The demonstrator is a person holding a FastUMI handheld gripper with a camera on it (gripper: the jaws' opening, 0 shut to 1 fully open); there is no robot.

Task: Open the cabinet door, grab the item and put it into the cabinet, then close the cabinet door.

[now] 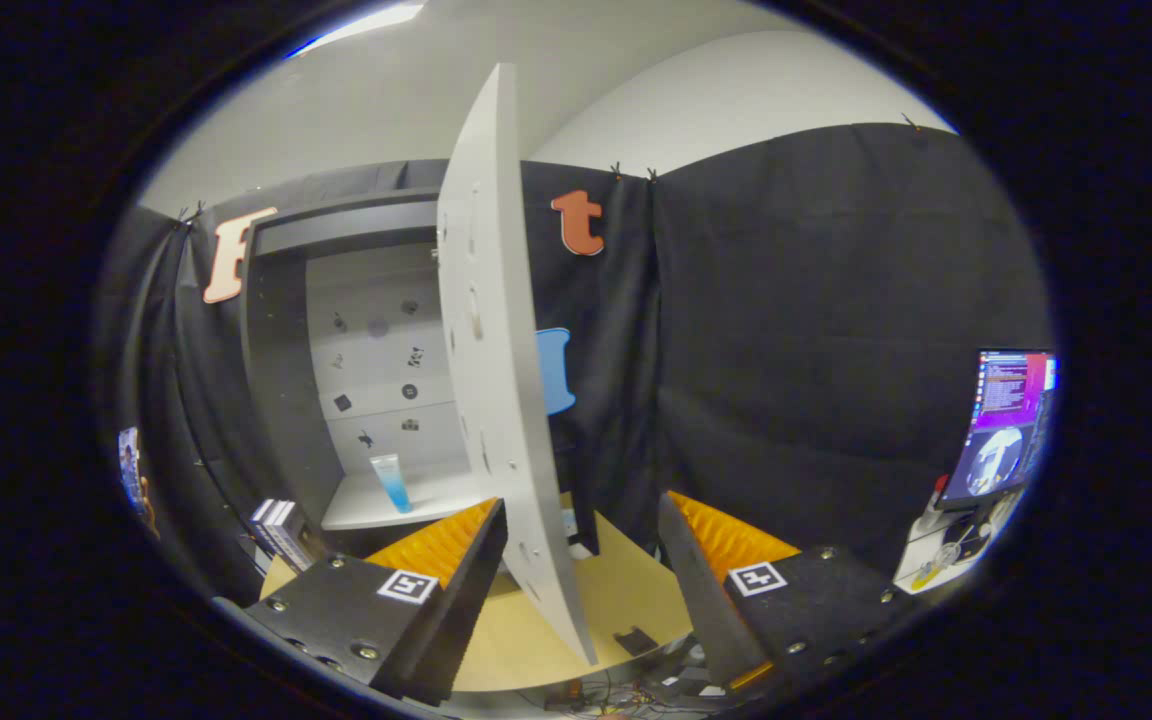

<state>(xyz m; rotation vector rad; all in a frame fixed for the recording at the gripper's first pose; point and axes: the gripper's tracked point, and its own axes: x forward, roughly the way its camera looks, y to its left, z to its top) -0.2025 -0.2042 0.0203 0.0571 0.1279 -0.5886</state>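
The cabinet [276,380] stands ahead and to the left on the wooden table [526,640]. Its white door [496,380] is swung wide open, edge-on toward me, and its lower edge reaches into the gap between my fingers. A small tube with a blue lower part [392,482] stands upright on the cabinet's white floor, beyond my left finger. My gripper [584,575] is open, its fingers spread on either side of the door's lower edge without pressing on it.
A couple of small boxes [279,527] stand on the table just left of the cabinet's front. A monitor [1006,420] and a cluttered stand sit off to the right. Cables lie on the floor below the table's near edge.
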